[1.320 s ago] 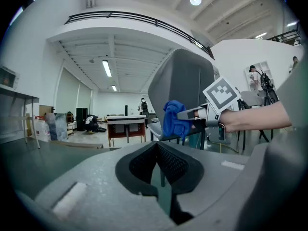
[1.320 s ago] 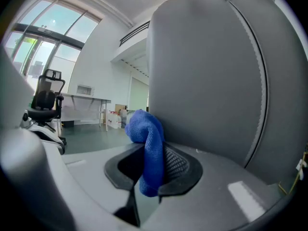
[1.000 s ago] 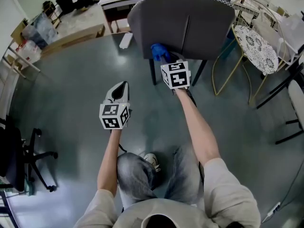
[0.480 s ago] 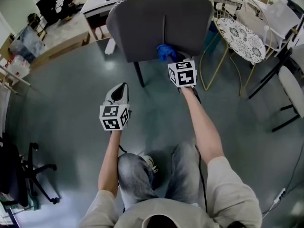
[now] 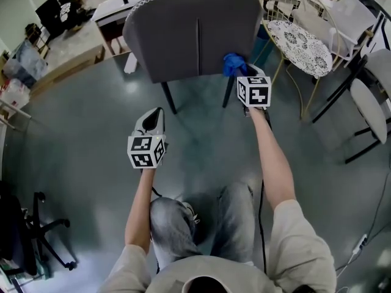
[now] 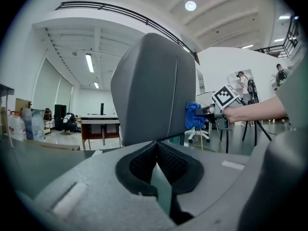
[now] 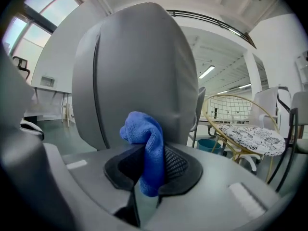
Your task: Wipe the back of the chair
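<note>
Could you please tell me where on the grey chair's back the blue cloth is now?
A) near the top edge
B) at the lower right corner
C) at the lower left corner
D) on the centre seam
B: the blue cloth, clamped in the right gripper, sits at the lower right corner of the chair back, right of its seam.

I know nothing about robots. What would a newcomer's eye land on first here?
The big grey chair back fills the top of the head view. A bright blue cloth sits against its lower right corner, pinched in the right gripper. The left gripper hangs shut and empty over the dark floor, and a gold wire chair with a patterned seat stands to the right.
</note>
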Available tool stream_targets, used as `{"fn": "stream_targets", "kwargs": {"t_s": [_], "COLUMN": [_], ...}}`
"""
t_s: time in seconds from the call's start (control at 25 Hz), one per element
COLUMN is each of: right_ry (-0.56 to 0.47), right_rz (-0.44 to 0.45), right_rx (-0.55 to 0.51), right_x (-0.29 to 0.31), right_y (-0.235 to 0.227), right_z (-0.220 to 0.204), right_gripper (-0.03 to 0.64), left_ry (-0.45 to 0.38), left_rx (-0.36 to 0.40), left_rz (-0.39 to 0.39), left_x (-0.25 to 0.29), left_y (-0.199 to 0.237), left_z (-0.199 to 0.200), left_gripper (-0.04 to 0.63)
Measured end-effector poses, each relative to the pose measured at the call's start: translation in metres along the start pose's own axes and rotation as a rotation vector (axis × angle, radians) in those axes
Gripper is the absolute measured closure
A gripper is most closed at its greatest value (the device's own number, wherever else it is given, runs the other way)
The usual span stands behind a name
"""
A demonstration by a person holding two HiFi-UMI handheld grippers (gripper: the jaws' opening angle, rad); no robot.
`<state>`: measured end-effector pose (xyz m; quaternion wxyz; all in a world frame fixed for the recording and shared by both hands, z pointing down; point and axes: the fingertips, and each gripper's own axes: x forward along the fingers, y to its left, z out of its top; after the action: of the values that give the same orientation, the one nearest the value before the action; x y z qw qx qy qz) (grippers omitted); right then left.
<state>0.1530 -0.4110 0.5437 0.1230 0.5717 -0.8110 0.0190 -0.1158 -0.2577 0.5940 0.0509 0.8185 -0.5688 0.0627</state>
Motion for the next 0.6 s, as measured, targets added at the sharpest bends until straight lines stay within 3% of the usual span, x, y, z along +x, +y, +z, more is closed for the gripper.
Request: {"fn": "stream_targets", "kwargs": {"t_s": [0.24, 0.6], "right_ry": [0.007, 0.008], "right_rz": [-0.031, -0.039], "right_rx": [0.012, -0.011], "right_x": [-0.007, -0.016], "right_y": [-0.022, -0.015], "right_z": [-0.005, -0.01], "right_gripper": [0.545, 0.545], "left_ry": [0.003, 0.006], "left_rx": [0.004, 0.004], "left_rz": [-0.003, 0.012], "left_x": [0.001, -0.011], "left_y": [-0.002, 0.002], "left_z": [-0.001, 0.0], "left_gripper": [0.594, 0.594]}}
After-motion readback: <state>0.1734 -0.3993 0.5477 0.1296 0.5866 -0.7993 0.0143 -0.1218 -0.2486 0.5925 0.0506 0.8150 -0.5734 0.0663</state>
